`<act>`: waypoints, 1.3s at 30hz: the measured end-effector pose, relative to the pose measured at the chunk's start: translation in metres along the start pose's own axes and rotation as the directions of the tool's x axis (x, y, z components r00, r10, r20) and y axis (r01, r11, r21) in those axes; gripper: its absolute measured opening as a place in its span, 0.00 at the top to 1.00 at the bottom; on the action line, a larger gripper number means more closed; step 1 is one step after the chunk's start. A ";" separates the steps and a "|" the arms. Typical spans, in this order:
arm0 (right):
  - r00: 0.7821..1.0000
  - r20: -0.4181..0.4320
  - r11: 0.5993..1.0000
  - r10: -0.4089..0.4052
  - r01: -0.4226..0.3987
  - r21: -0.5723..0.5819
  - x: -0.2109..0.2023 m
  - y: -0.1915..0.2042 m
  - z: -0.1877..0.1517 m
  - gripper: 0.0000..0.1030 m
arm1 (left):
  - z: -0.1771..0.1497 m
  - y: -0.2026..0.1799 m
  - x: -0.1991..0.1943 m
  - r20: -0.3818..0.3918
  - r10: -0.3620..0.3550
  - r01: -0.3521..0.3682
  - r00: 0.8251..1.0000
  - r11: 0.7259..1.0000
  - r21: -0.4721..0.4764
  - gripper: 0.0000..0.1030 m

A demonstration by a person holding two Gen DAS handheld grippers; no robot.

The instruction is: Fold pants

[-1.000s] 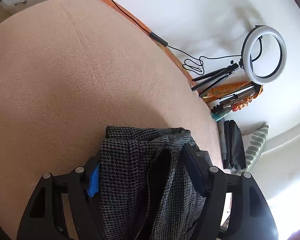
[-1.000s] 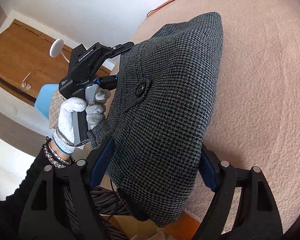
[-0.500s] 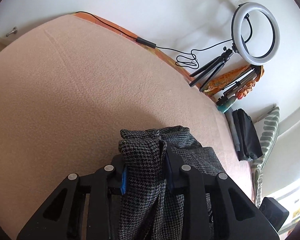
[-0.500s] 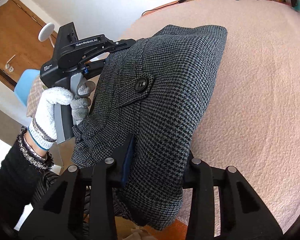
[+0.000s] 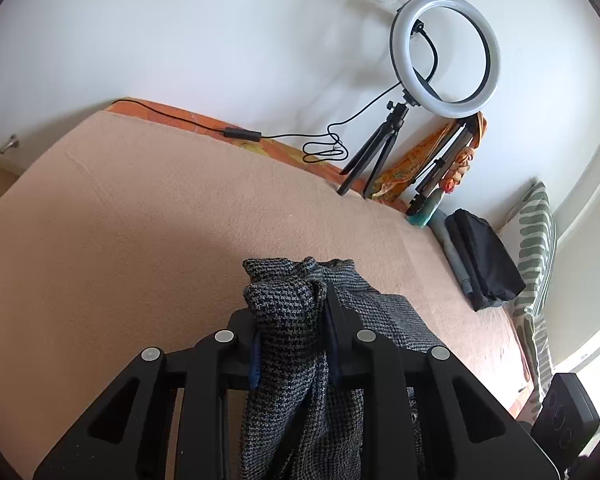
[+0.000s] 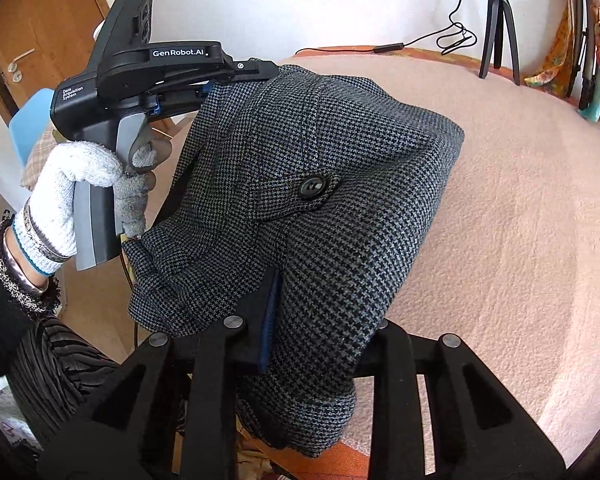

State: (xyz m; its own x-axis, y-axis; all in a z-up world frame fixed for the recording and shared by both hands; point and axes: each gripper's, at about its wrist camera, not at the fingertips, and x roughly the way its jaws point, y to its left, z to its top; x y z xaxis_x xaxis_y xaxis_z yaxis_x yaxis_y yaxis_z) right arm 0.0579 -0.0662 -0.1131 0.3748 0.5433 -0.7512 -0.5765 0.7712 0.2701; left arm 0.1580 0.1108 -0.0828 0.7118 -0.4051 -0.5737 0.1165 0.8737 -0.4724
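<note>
The pants (image 6: 340, 200) are grey houndstooth wool with a black button (image 6: 312, 187). They are bunched and held up between both grippers over the near edge of the pink blanket (image 6: 520, 220). My left gripper (image 5: 290, 320) is shut on a gathered fold of the pants (image 5: 284, 312). It also shows in the right wrist view (image 6: 220, 80), held by a white-gloved hand. My right gripper (image 6: 312, 320) is shut on the lower edge of the pants, its right finger hidden under the cloth.
A ring light on a tripod (image 5: 446, 48) stands at the far side of the bed with its cable (image 5: 240, 134) along the edge. A folded black garment (image 5: 482, 256) and a striped pillow (image 5: 536, 240) lie at the far right. A wooden door (image 6: 40, 32) is at the left.
Both grippers have closed on the pants. Both have lifted and tilted up, showing more wall. The pants are more bunched between them.
</note>
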 end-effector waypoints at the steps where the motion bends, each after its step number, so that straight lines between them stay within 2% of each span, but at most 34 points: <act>1: 1.000 0.009 1.000 -0.012 0.012 -0.007 -0.003 -0.001 -0.001 0.74 | 0.002 -0.004 -0.002 0.008 -0.010 0.010 1.000 1.000 0.004 0.78; 8: 0.994 0.071 0.997 -0.080 0.082 -0.015 -0.033 -0.015 -0.001 0.76 | 0.009 -0.039 -0.013 0.058 -0.049 0.045 0.997 0.996 0.079 0.79; 18: 0.973 0.144 0.984 -0.179 0.181 0.000 -0.074 -0.026 -0.012 0.76 | 0.012 -0.093 -0.009 0.095 -0.111 0.093 0.989 0.980 0.178 0.80; 29: 0.934 0.202 0.955 -0.294 0.295 0.026 -0.127 -0.046 -0.016 0.77 | 0.016 -0.136 0.002 0.091 -0.199 0.175 0.976 0.959 0.222 0.81; 34: 0.922 0.210 0.945 -0.325 0.321 0.055 -0.146 -0.060 -0.016 0.77 | 0.019 -0.159 0.010 0.085 -0.233 0.207 0.969 0.948 0.243 0.81; 39: 0.903 0.220 0.929 -0.369 0.367 0.047 -0.159 -0.081 -0.005 0.78 | 0.027 -0.189 0.019 0.088 -0.269 0.236 0.959 0.932 0.274 0.81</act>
State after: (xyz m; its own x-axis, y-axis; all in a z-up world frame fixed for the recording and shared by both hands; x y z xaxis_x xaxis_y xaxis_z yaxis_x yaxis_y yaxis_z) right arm 0.0417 -0.2168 -0.0188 0.7108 0.2795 -0.6455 -0.3632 0.9317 0.0034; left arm 0.1681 -0.0547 0.0139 0.7124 -0.5999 -0.3643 0.4668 0.7926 -0.3923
